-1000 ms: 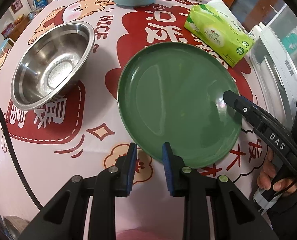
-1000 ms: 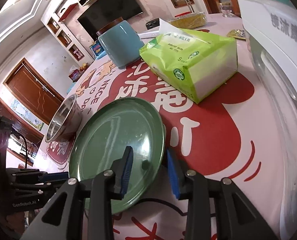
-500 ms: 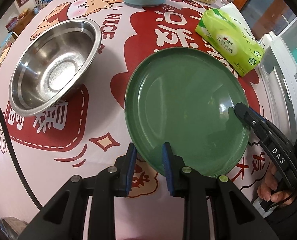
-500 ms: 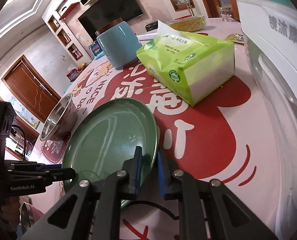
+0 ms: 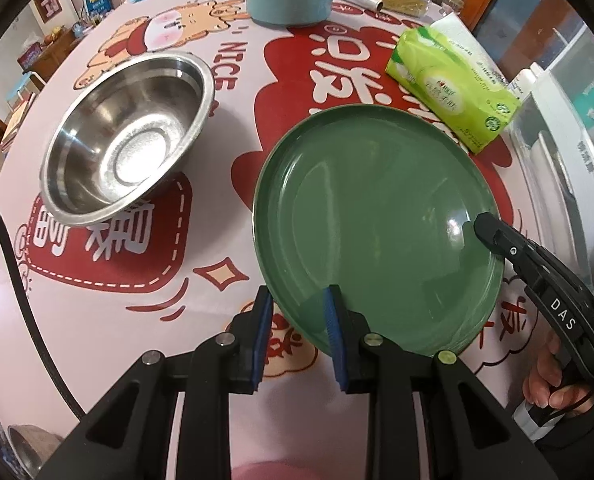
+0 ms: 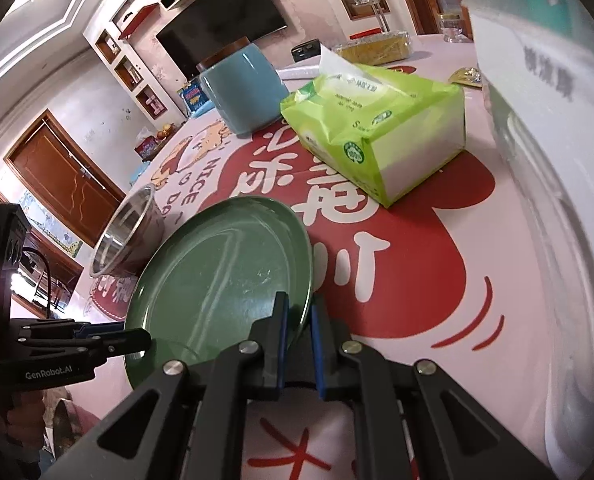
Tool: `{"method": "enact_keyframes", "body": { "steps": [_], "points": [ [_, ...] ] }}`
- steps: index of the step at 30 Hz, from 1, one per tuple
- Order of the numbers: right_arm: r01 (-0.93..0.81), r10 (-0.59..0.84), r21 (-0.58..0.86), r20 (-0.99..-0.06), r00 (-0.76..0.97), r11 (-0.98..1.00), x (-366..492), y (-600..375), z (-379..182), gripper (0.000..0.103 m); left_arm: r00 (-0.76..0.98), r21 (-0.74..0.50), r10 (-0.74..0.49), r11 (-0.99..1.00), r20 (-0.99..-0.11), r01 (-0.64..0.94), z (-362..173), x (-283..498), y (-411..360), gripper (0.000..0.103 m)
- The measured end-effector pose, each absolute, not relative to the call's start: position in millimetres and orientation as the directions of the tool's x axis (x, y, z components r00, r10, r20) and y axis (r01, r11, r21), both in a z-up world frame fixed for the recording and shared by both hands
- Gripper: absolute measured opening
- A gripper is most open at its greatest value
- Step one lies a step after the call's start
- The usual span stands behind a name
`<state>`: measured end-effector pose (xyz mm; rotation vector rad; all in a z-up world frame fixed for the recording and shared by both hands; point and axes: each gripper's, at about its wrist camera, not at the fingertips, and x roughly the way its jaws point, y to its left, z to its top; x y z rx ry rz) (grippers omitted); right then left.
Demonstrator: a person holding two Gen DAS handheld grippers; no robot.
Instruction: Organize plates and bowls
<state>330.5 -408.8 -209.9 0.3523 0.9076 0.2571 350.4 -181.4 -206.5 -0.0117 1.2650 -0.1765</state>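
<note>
I have the round surface (image 5: pixel 225 368) under both cameras, pink with red cartoon print. The green plate (image 5: pixel 369 232) sits right of centre on it, its near-right side tilted up off the print. My right gripper (image 6: pixel 297 344) is clamped on the plate's rim, one blue pad above and one below the edge. My left gripper (image 5: pixel 297 336) has its jaws apart around the plate's near-left rim, one pad over the plate and the other outside it; I cannot tell whether either pad touches. The steel bowl (image 5: pixel 125 140) stands upright to the left of the plate, apart from it. Behind the plate lies the green tissue pack (image 6: pixel 381 136), just beside its far-right edge in the left view, and the blue canister (image 6: pixel 243 92) stands farther back.
</note>
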Motion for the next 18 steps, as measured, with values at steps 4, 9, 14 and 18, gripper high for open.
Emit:
{"method": "enact_keyframes", "body": {
  "steps": [4,9,14,18],
  "points": [
    [-0.070,0.363,0.407,-0.708,0.606,0.911,316.9,-408.2,-193.9,0.010,0.312,-0.103,-0.138,0.987,-0.940,0.126,-191.0,340.4,-179.9,0.024],
    [-0.074,0.368,0.417,-0.686,0.627,0.906,296.8,-408.2,-173.2,0.010,0.347,-0.106,-0.146,0.986,-0.926,0.132,-167.9,316.3,-178.1,0.024],
    [-0.094,0.374,0.415,-0.671,0.640,0.905,271.9,-402.1,-154.3,0.010,0.372,-0.108,-0.149,0.986,-0.916,0.128,-148.9,285.2,-173.3,0.024],
    [-0.112,0.384,0.416,-0.658,0.648,0.902,252.1,-396.9,-140.6,0.010,0.390,-0.119,-0.161,0.984,-0.906,0.129,-137.8,262.1,-167.0,0.024]
  ]
}}
